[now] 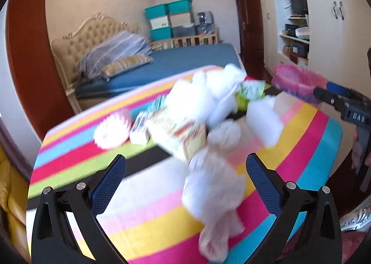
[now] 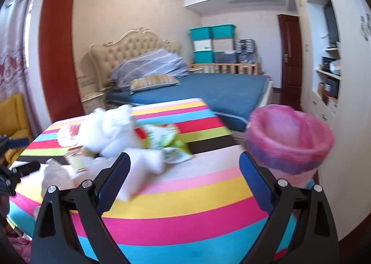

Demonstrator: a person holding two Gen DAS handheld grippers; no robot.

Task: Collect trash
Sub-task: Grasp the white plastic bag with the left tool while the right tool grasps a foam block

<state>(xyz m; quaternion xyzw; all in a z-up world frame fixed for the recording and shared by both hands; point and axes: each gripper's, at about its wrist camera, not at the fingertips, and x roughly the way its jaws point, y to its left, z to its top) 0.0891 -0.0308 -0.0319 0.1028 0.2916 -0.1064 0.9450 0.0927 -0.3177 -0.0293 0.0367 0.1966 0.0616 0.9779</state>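
Observation:
A heap of trash lies on the striped tablecloth (image 1: 143, 224): crumpled white tissues (image 1: 208, 94), a printed snack pack (image 1: 183, 134), a green wrapper (image 1: 250, 92) and a pink-white wrapper (image 1: 113, 132). My left gripper (image 1: 185, 169) hangs open over the near end of the heap; a white tissue wad (image 1: 213, 189) shows between its fingers, untouched by the pads. My right gripper (image 2: 185, 162) is open and holds nothing, with a white tissue (image 2: 143, 166) beside its left finger. A bin with a pink liner (image 2: 289, 141) stands just right of it. The picture is blurred.
Behind the table stand a bed with a blue sheet (image 2: 222, 92), pillows and stacked teal storage boxes (image 2: 212, 32). White cupboards with shelves (image 2: 329, 74) line the right wall. A yellow chair (image 2: 14, 113) sits at the left, and a red-brown post (image 2: 58, 43) rises behind the table.

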